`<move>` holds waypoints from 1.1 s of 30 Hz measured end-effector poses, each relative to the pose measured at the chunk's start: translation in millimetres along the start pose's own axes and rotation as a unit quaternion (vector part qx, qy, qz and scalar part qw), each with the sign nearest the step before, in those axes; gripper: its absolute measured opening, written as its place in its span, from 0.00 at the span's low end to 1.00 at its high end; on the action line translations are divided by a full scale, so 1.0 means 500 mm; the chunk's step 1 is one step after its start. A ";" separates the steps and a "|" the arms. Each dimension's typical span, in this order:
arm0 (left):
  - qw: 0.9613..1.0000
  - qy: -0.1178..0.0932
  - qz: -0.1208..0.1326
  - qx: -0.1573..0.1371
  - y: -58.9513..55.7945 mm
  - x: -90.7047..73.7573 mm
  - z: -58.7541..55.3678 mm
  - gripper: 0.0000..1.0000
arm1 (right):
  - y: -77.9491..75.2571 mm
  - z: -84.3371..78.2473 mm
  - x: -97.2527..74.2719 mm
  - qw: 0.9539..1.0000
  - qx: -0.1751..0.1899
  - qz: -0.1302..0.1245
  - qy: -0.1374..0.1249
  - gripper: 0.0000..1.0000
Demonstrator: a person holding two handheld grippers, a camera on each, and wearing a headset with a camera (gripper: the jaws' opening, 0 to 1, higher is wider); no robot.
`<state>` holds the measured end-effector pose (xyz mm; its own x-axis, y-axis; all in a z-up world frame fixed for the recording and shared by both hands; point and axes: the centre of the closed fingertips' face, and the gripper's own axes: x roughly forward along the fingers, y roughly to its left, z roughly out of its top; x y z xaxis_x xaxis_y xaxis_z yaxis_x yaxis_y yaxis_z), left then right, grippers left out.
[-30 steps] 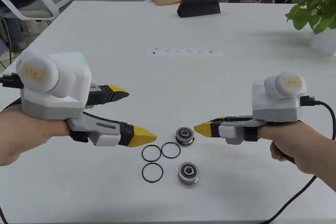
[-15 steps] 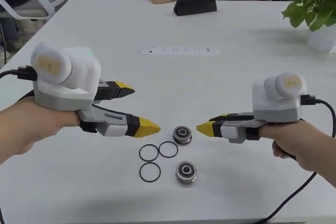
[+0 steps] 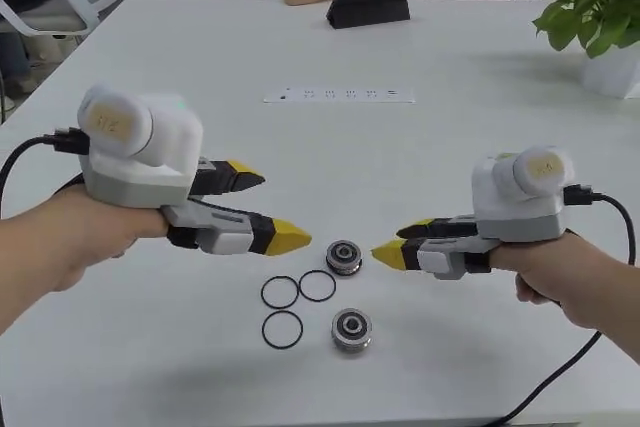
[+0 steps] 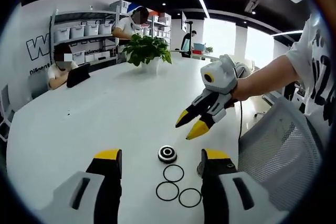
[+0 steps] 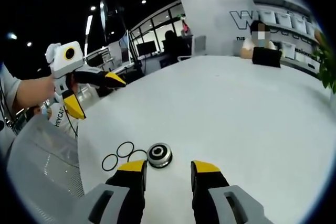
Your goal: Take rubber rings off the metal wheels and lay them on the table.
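Observation:
Two metal wheels lie on the white table, one (image 3: 344,256) between the gripper tips and one (image 3: 351,329) nearer me. Three loose black rubber rings (image 3: 280,292) (image 3: 317,286) (image 3: 282,329) lie flat just left of them. My left gripper (image 3: 275,209) hovers open above and left of the rings, nothing between its jaws. My right gripper (image 3: 392,244) hangs right of the far wheel, open by a narrow gap and empty. In the left gripper view the wheel (image 4: 167,154) and rings (image 4: 173,173) sit between the jaws' line of sight. The right gripper view has the wheel (image 5: 159,154) just ahead of its jaws.
A white power strip (image 3: 338,95) lies mid-table. A dark tablet (image 3: 367,3) stands at the far edge before a seated person. A potted plant (image 3: 592,7) is at the far right. A cable (image 3: 590,347) trails from my right gripper across the near table.
My left gripper has risen a little and drifted right, away from the rings. The right gripper has barely moved. Wheels and rings lie where they were; the head camera has shifted.

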<state>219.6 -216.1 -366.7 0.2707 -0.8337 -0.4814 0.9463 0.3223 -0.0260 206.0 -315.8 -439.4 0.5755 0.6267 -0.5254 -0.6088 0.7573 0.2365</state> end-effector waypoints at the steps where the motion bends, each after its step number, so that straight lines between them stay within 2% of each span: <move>1: 1.000 0.002 -0.002 -0.001 -0.001 0.004 -0.002 0.57 | -0.002 -0.002 0.000 1.000 -0.004 0.000 0.002 0.31; 6: 1.000 0.010 -0.004 0.001 -0.002 0.015 -0.012 0.56 | -0.005 -0.007 0.006 1.000 -0.015 0.001 0.003 0.31; 11: 1.000 0.012 -0.014 -0.013 -0.005 0.027 -0.019 0.53 | -0.004 -0.020 0.017 0.999 -0.036 0.005 0.012 0.31; 14: 1.000 0.015 -0.015 -0.012 -0.007 0.035 -0.022 0.52 | -0.002 -0.020 0.021 0.999 -0.041 0.009 0.011 0.30; 33: 0.999 0.033 -0.030 -0.017 -0.014 0.087 -0.052 0.47 | 0.005 -0.031 0.049 0.998 -0.059 0.030 0.010 0.28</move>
<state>219.9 -243.1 -410.1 0.1998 -0.8210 -0.5348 0.9535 0.2885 -0.0866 209.9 -301.6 -464.5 0.5260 0.6652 -0.5300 -0.7022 0.6912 0.1706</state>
